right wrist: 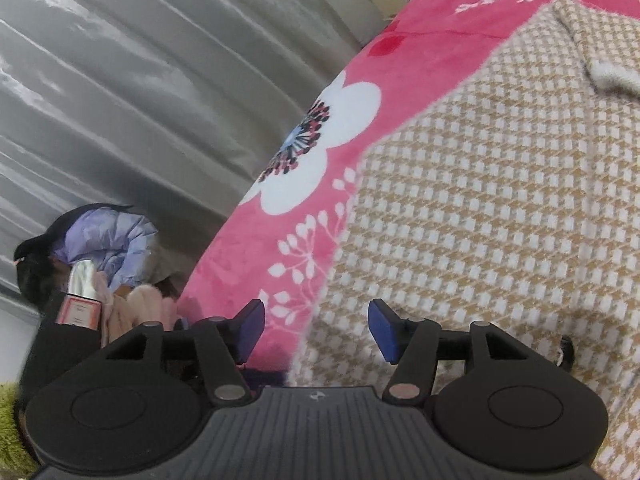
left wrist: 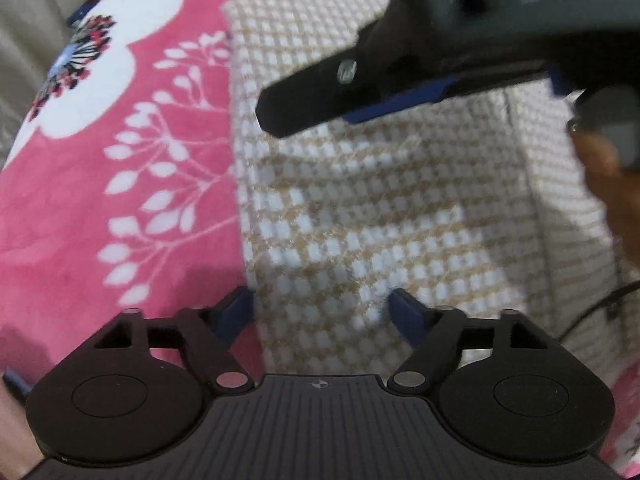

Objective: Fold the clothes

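Evidently you were somewhere in the middle of the fold. The houndstooth garment [left wrist: 380,200], tan and white, lay on the pink floral blanket [left wrist: 100,200], and in the left wrist view it already looked gathered into a fairly compact block with a straight left edge running up and away from your left gripper [left wrist: 322,312]. Whether that was one fold or several, the pictures did not let you tell.

Your left gripper pointed steeply down at the cloth with its jaws spread wide. The garment's near edge sat between the blue pads [left wrist: 236,312], but neither pad pressed on it, so nothing was gripped. Ahead of and above that claw, your right gripper [left wrist: 312,108] crossed the view from the upper right, hanging over the far part of the garment.

In the right wrist view, your right gripper [right wrist: 318,330] stood partly open and empty. The garment's edge passed between its pads too, with the blanket under the left pad and the houndstooth cloth [right wrist: 480,220] spreading ahead and to the right. Far ahead on the right, a flap [right wrist: 608,68] of the garment lay turned back, showing a fluffy white underside.

Judging from this, both claws were free of the cloth. What was left seemed to be another grip along the near edge, at least one more fold, and smoothing the turned flap.
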Demonstrator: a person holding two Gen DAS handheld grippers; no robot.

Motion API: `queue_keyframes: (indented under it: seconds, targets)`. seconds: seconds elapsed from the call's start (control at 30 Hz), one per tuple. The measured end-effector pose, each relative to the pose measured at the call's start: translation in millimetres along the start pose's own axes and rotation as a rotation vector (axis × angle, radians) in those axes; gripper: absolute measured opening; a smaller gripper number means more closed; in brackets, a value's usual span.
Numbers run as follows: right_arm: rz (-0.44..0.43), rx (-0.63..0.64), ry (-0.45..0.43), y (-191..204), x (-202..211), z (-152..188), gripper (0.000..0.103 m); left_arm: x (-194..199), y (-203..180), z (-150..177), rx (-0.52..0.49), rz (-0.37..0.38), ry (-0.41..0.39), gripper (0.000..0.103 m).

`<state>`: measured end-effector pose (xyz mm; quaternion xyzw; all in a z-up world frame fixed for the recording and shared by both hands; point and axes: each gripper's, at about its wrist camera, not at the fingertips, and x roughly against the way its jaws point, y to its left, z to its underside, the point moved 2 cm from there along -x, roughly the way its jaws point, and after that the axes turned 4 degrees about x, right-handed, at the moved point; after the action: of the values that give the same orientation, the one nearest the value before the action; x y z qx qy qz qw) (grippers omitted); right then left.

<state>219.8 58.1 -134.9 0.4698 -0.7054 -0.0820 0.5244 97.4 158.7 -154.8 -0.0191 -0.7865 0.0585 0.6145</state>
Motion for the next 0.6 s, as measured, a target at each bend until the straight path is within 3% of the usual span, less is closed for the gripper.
queue_keyframes:
  seconds: [0.23, 0.33, 0.43, 0.5, 0.6]
  targets:
    - [0.018, 0.007, 0.014, 0.4, -4.3, 4.8, 0.061, -6.1, 0.5, 3.5, 0.045, 0.031, -0.010, 0.093]
    - [0.028, 0.021, 0.028, 5.1, -11.3, 4.0, 0.061, -6.2, -2.3, 4.2, 0.055, 0.028, -0.026, 0.088]
    - [0.069, 0.059, 0.050, 11.9, -25.0, 3.6, 0.061, 0.6, -9.2, 7.1, 0.072, 0.019, -0.074, 0.066]
    - [0.103, 0.087, 0.053, 16.9, -30.7, 4.4, 0.062, 8.1, -16.1, 11.3, 0.092, 0.005, -0.124, 0.046]
    - [0.142, 0.137, 0.058, 24.3, -34.8, 6.4, 0.064, 17.3, -27.3, 17.8, 0.080, -0.030, -0.191, 0.030]
